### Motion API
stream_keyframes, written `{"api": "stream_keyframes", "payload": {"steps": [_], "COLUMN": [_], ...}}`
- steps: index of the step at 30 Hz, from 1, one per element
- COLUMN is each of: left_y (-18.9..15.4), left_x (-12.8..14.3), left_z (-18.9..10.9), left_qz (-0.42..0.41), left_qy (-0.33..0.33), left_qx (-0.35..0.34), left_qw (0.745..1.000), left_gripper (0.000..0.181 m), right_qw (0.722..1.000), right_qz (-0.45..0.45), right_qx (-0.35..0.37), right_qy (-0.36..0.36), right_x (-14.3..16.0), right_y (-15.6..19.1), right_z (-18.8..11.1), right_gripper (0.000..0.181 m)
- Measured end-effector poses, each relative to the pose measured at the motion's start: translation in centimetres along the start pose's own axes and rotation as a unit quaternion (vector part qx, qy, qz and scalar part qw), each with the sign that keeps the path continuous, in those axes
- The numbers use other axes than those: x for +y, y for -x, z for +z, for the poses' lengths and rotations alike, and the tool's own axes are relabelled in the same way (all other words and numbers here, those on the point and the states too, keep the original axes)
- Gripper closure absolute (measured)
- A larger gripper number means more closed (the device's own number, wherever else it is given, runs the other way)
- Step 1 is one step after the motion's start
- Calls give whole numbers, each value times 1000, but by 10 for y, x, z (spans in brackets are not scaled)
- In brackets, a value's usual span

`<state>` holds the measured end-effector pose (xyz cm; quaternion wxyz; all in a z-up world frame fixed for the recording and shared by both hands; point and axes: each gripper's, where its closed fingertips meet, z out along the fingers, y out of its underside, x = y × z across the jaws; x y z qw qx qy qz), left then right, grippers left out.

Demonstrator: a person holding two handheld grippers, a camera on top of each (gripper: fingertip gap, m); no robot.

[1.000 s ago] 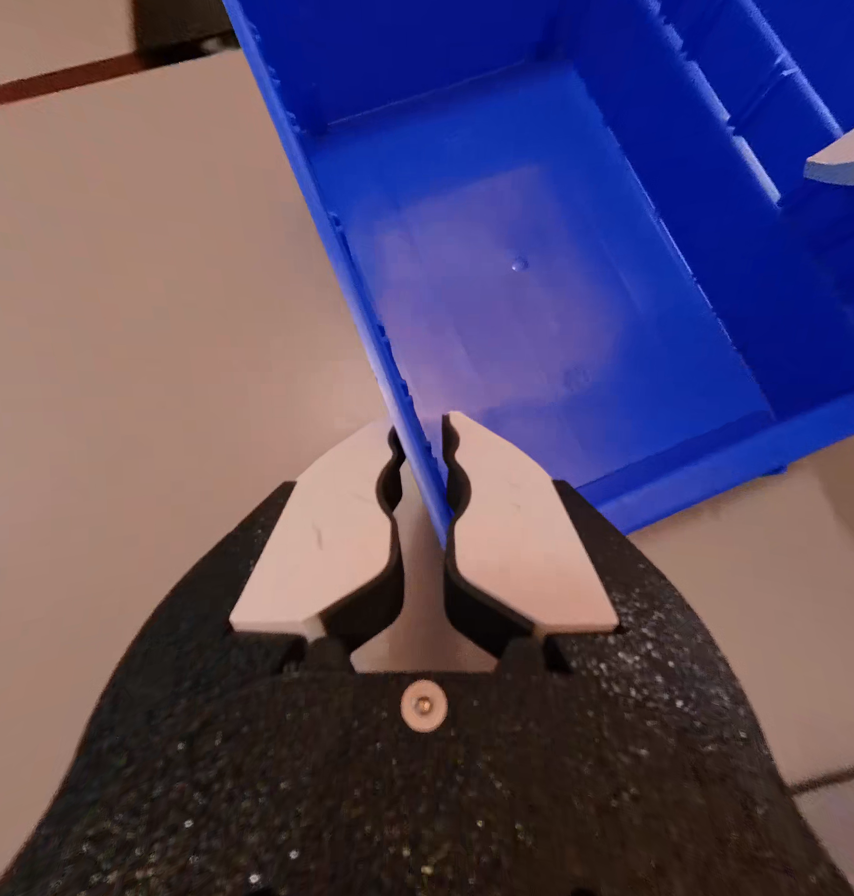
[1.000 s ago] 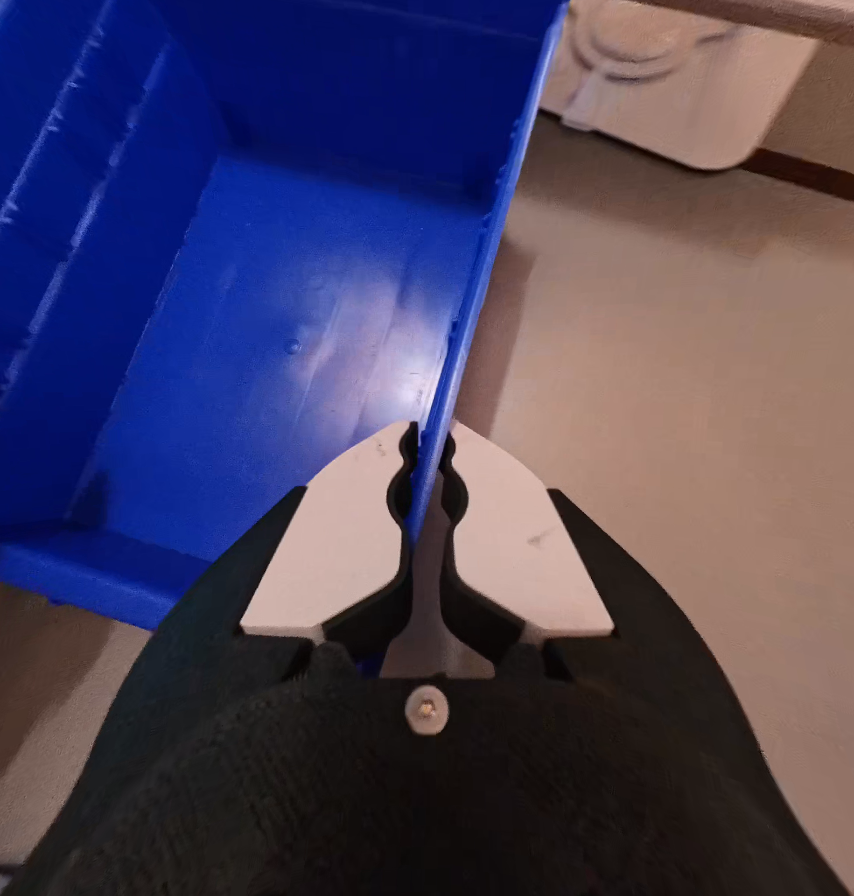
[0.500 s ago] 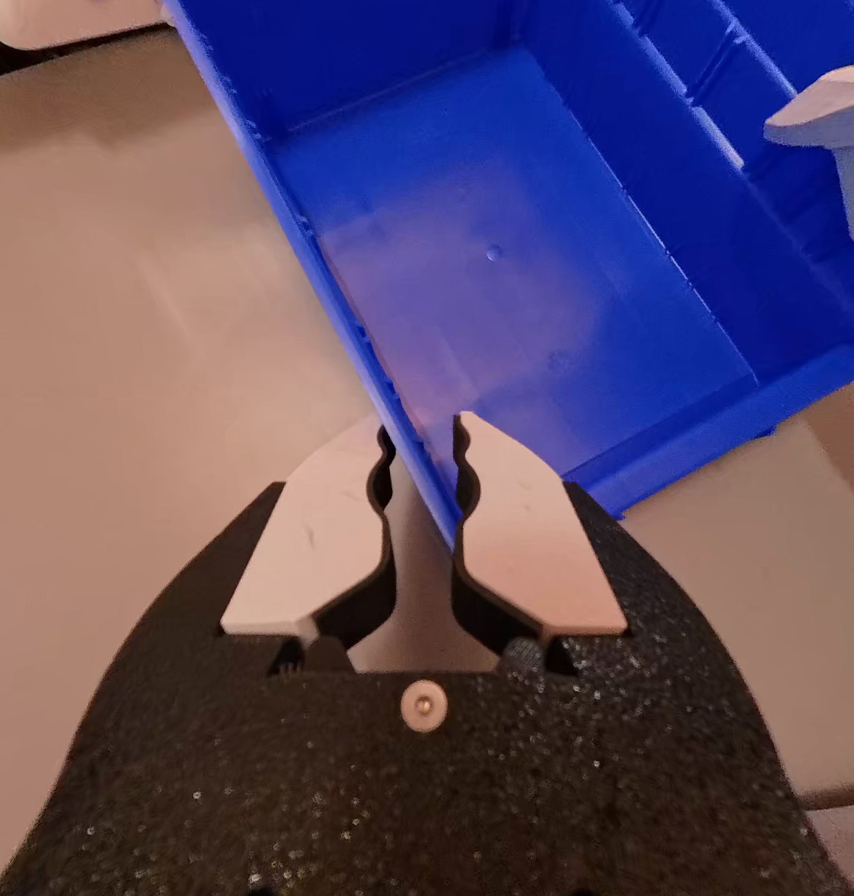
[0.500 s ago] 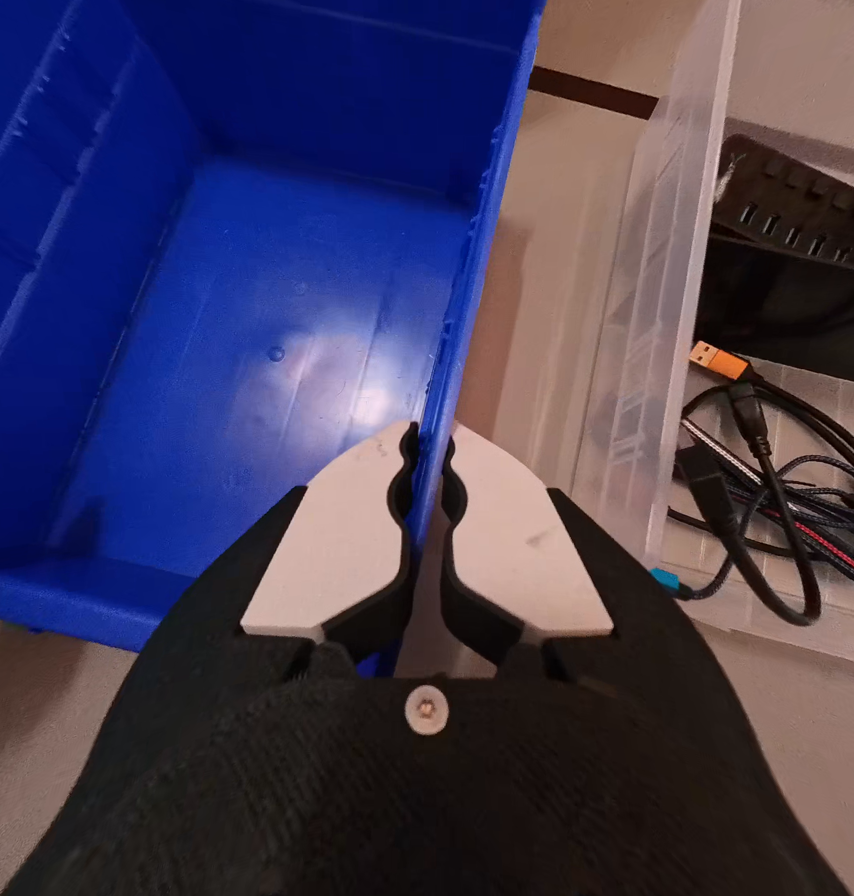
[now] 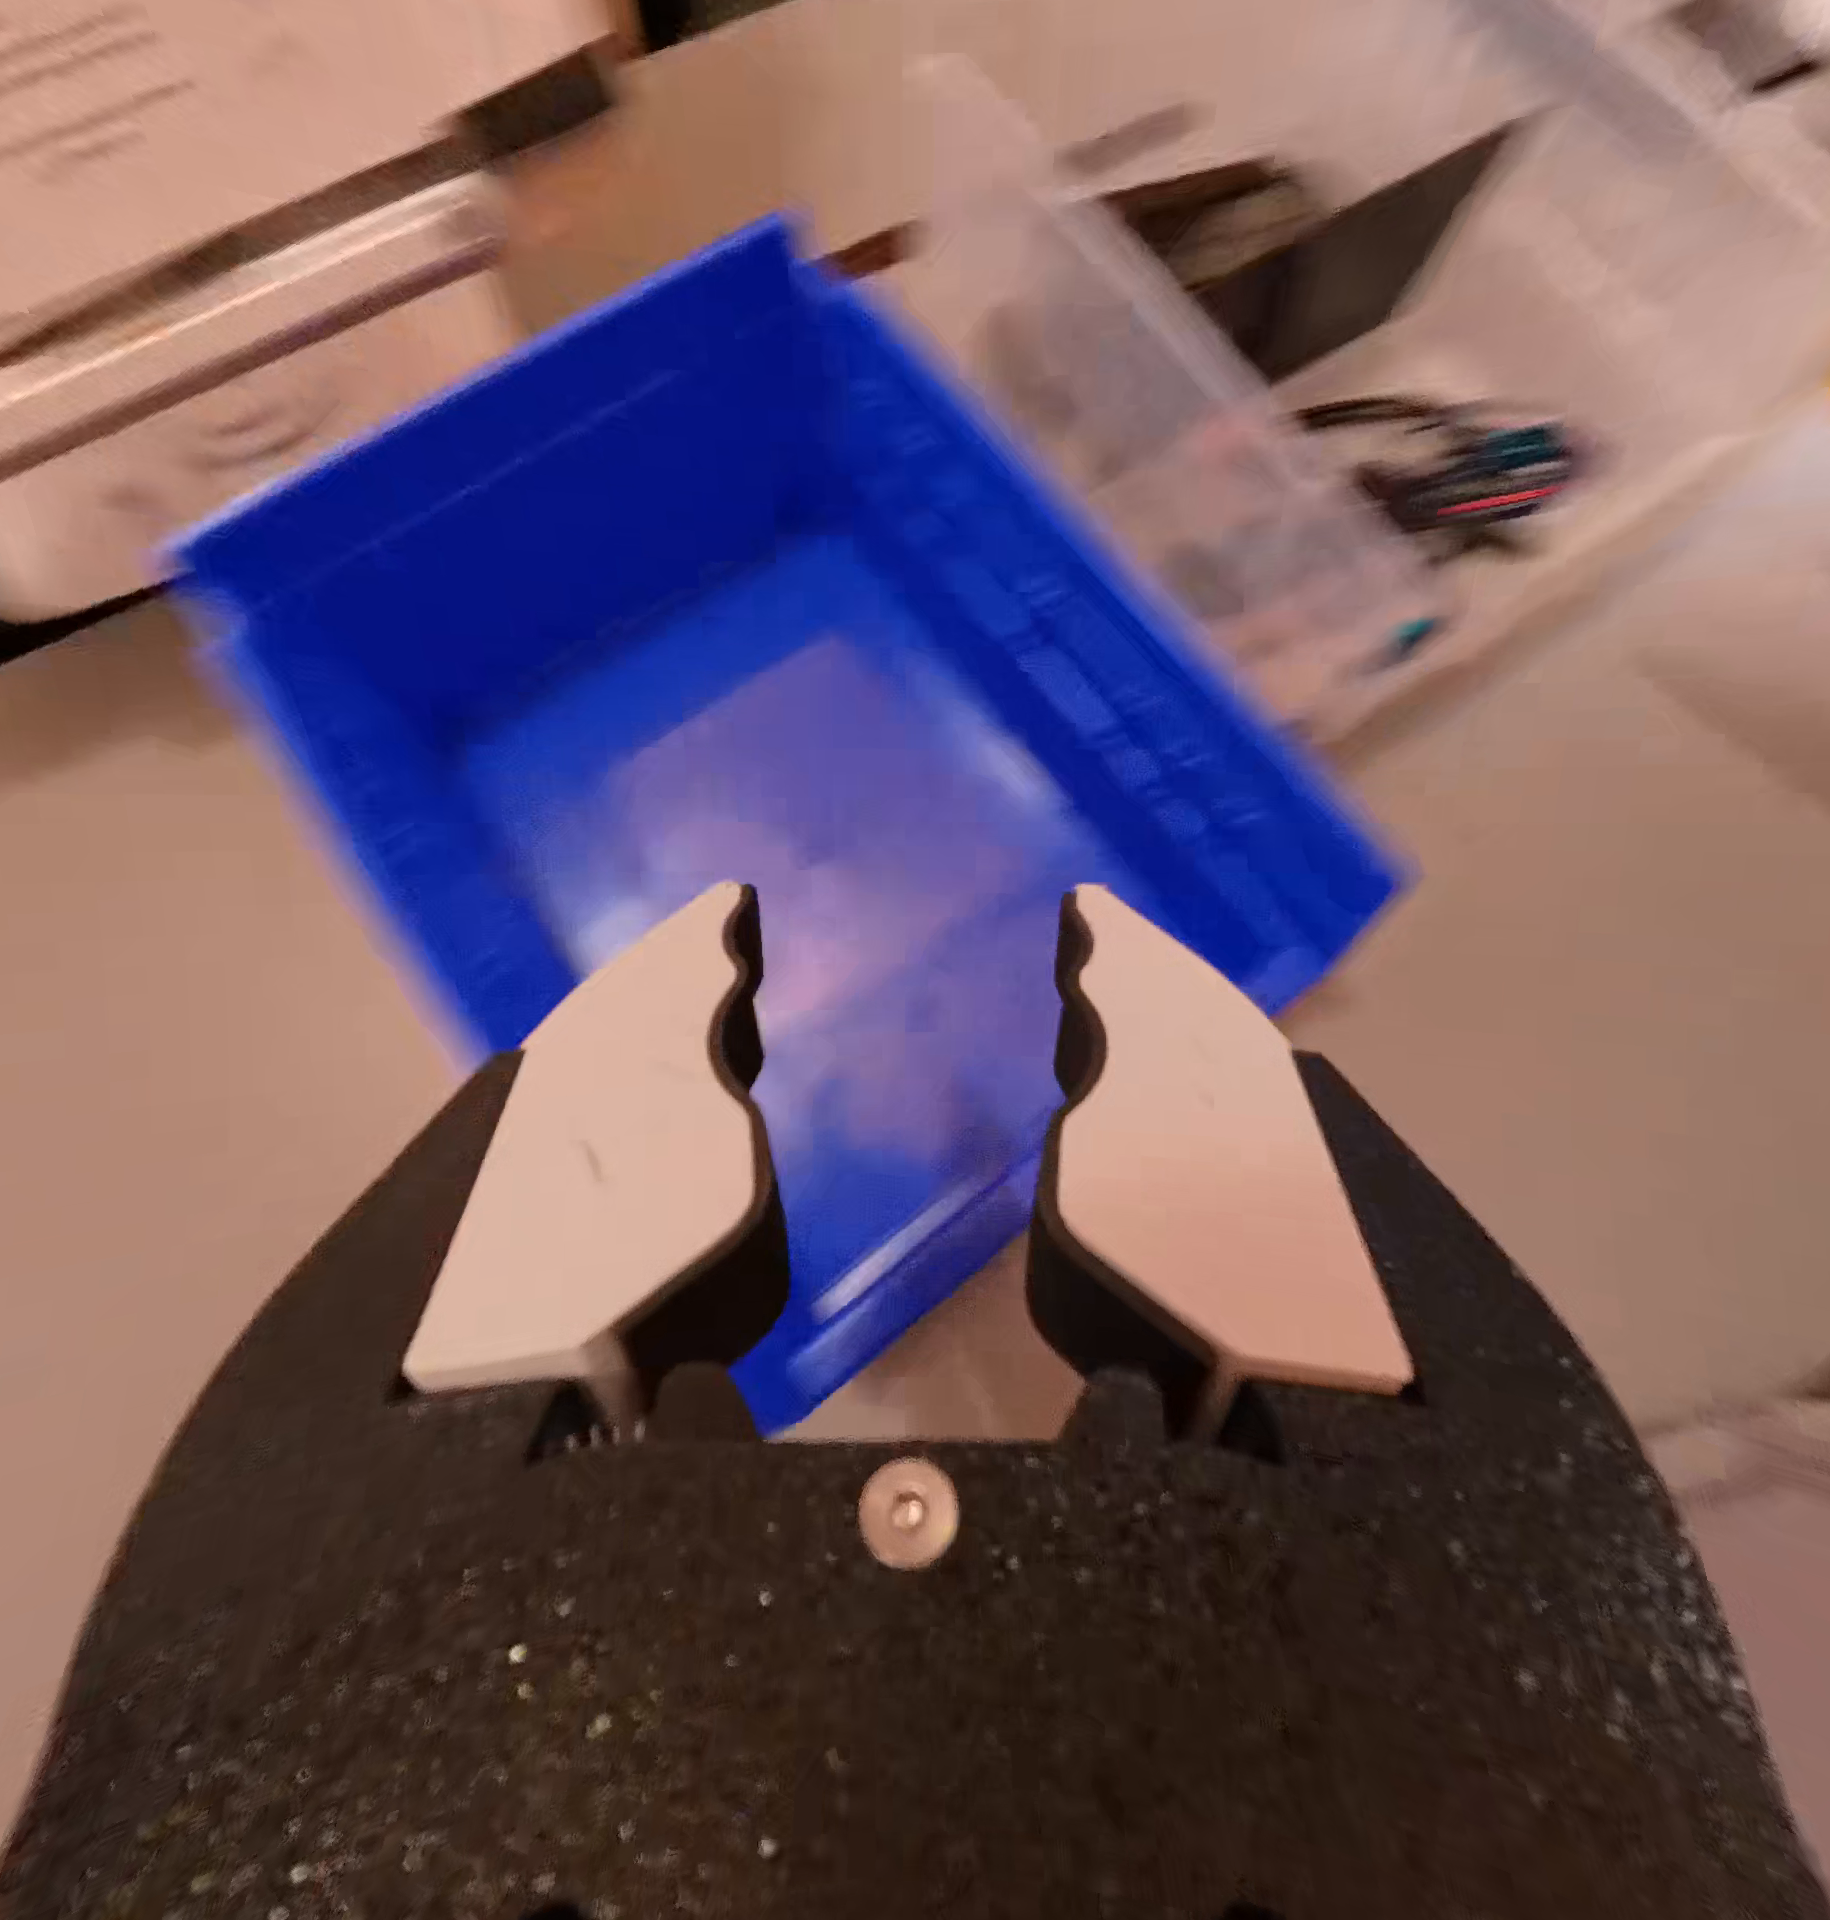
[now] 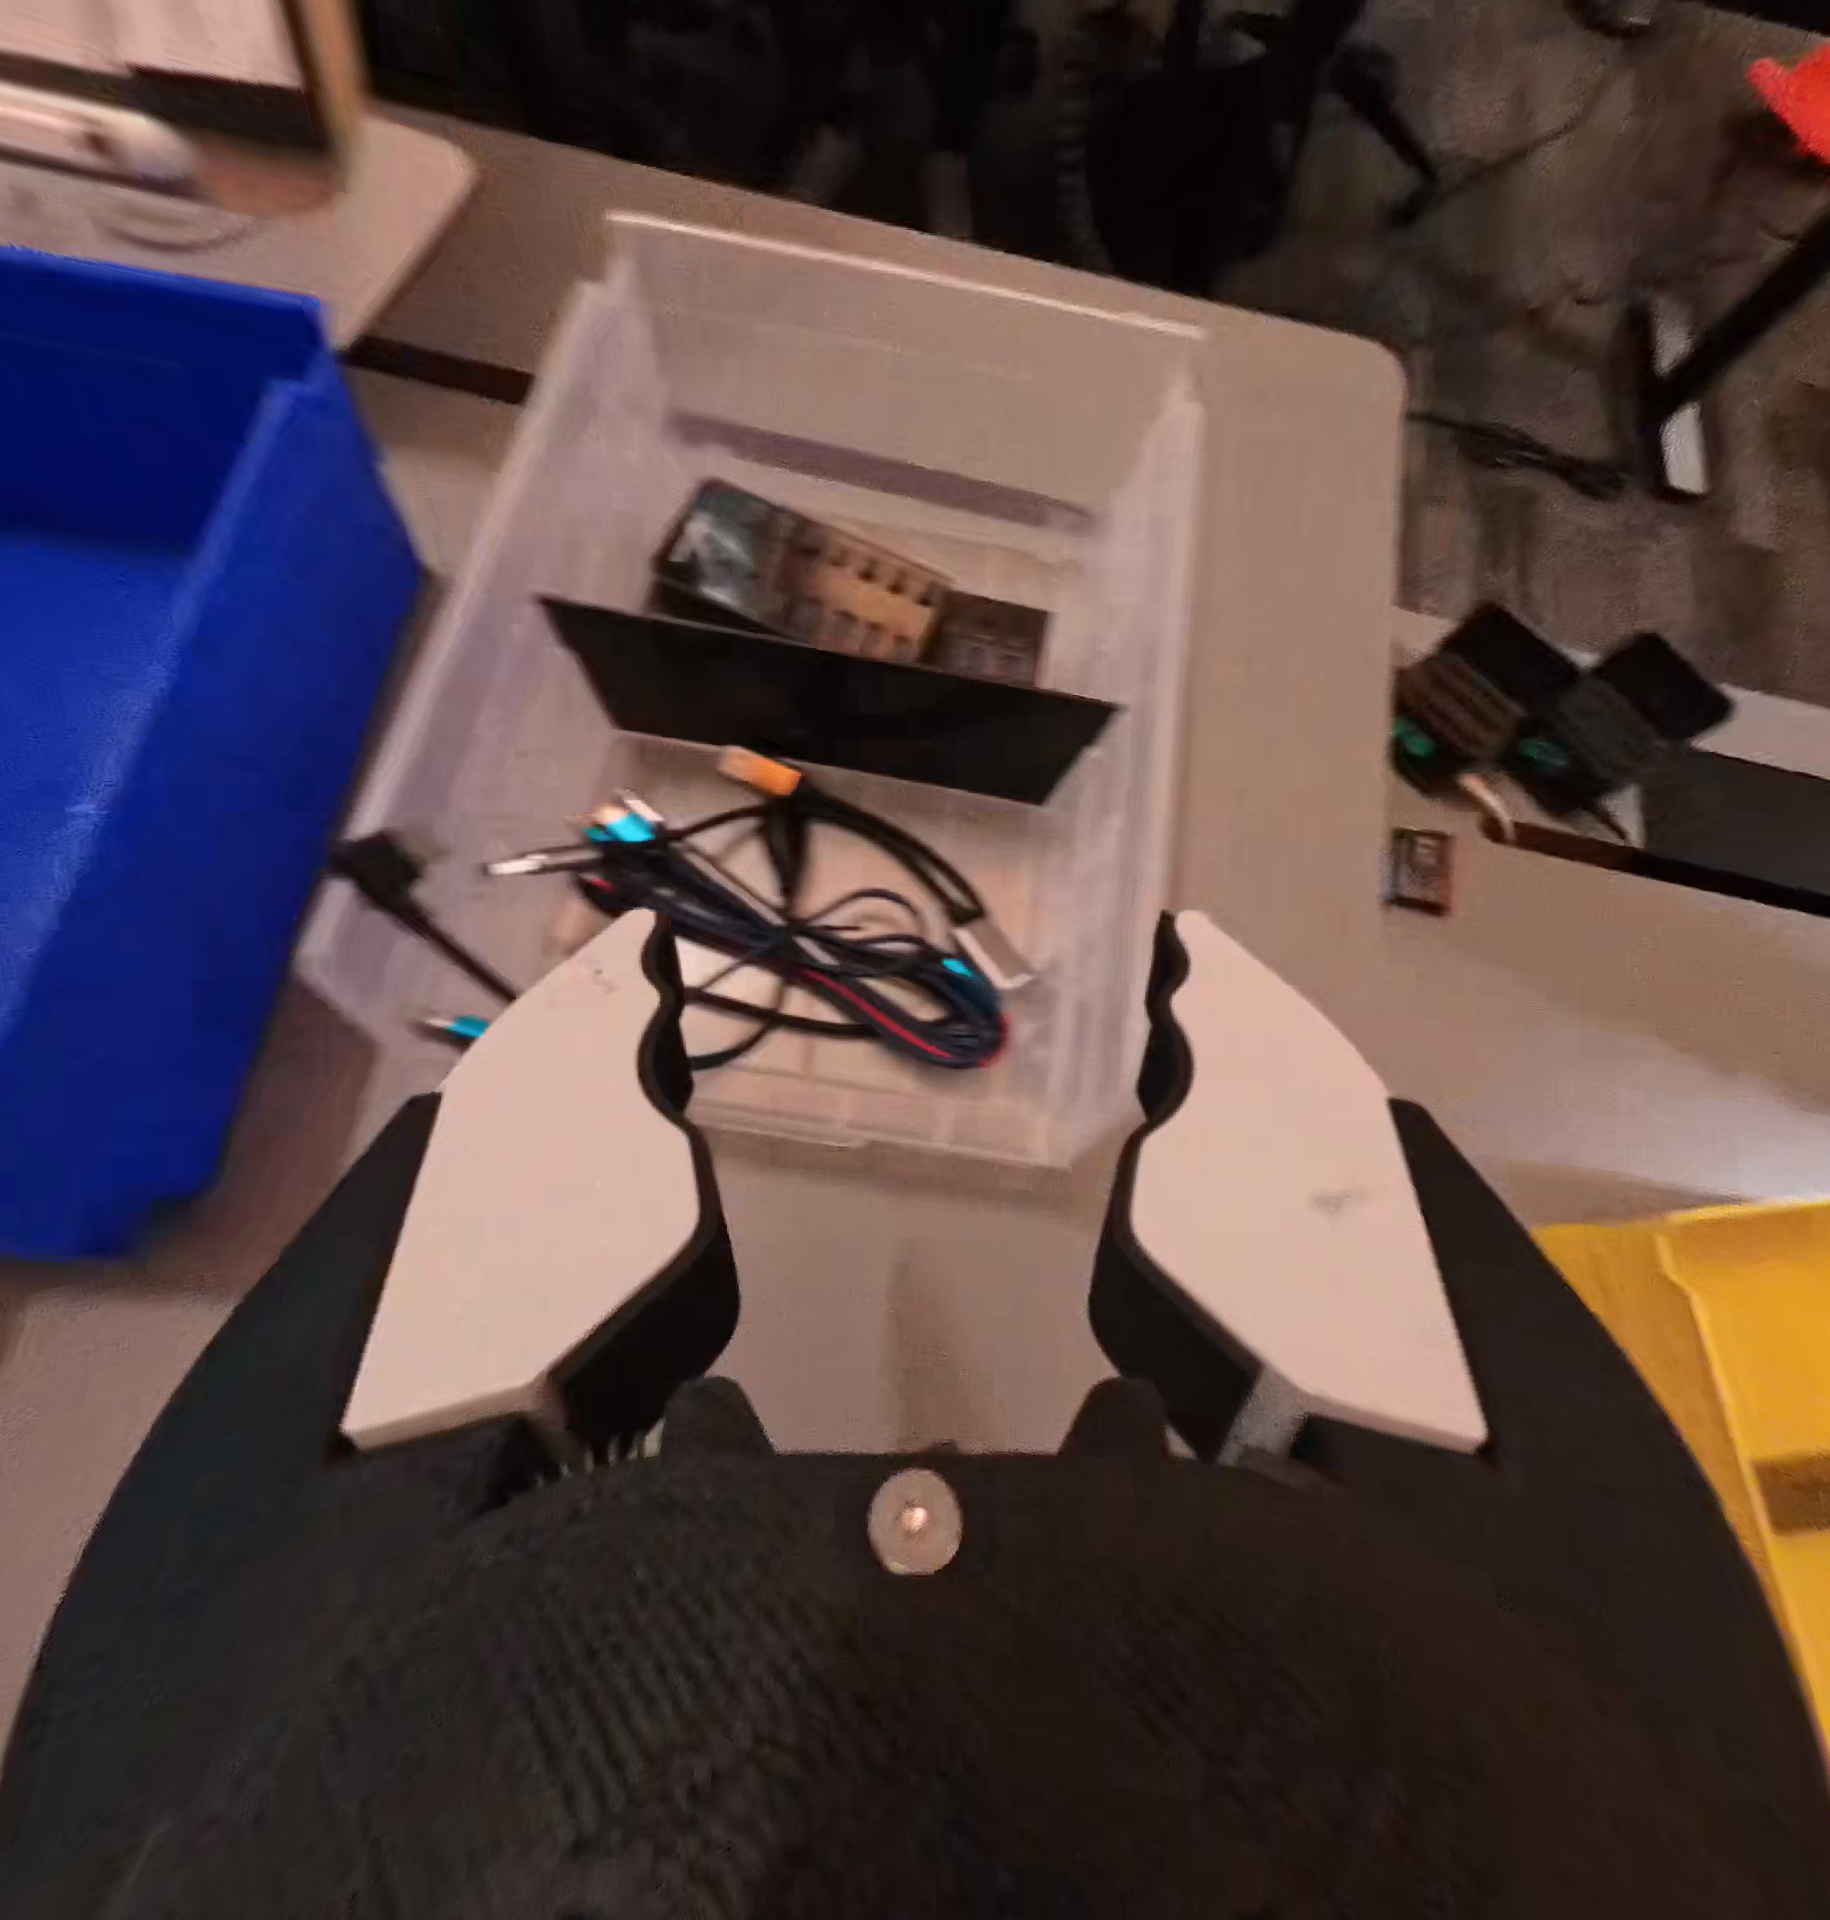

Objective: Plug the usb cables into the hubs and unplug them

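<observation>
A clear plastic bin (image 6: 620,364) stands on the beige table. A black divider (image 6: 838,707) splits it. Behind the divider lie dark USB hubs (image 6: 849,597); in front lies a tangle of USB cables (image 6: 838,956) with orange and teal plugs. My right gripper (image 6: 906,935) is open and empty, above the bin's near end. An empty blue bin (image 5: 745,665) sits left of the clear bin and also shows in the right wrist view (image 6: 142,727). My left gripper (image 5: 906,904) is open and empty above the blue bin's near end. The clear bin (image 5: 1129,343) is blurred there.
A yellow bin (image 6: 1742,1455) stands at the right front. More dark hubs (image 6: 1545,707) and a small dark item (image 6: 1420,868) lie on the table to the right. Beyond the table edge are dark floor and chair legs (image 6: 1721,343). A pale box (image 5: 215,260) stands behind the blue bin.
Both grippers let go of the blue bin's side walls, opened wide and pulled back upward. The right one swung right over the clear bin. The blue bin now rests on the table.
</observation>
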<state>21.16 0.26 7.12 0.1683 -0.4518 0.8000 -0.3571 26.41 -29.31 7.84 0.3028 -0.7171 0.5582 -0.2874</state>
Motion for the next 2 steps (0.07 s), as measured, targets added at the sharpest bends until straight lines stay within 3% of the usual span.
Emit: {"api": "stream_keyframes", "payload": {"steps": [1, 2], "left_y": [-24, -45], "left_x": [-14, -27], "left_z": [10, 23], "left_qz": [5, 7], "left_qy": [2, 7], "left_qx": [42, 79], "left_qw": [999, 997], "left_gripper": [128, 128], "right_qw": [1000, 999], "right_qz": [12, 29], "right_qx": [18, 21], "right_qy": [12, 30], "right_x": [6, 13], "right_y": [-30, -51], "right_z": [4, 12], "right_gripper": [96, 97]}}
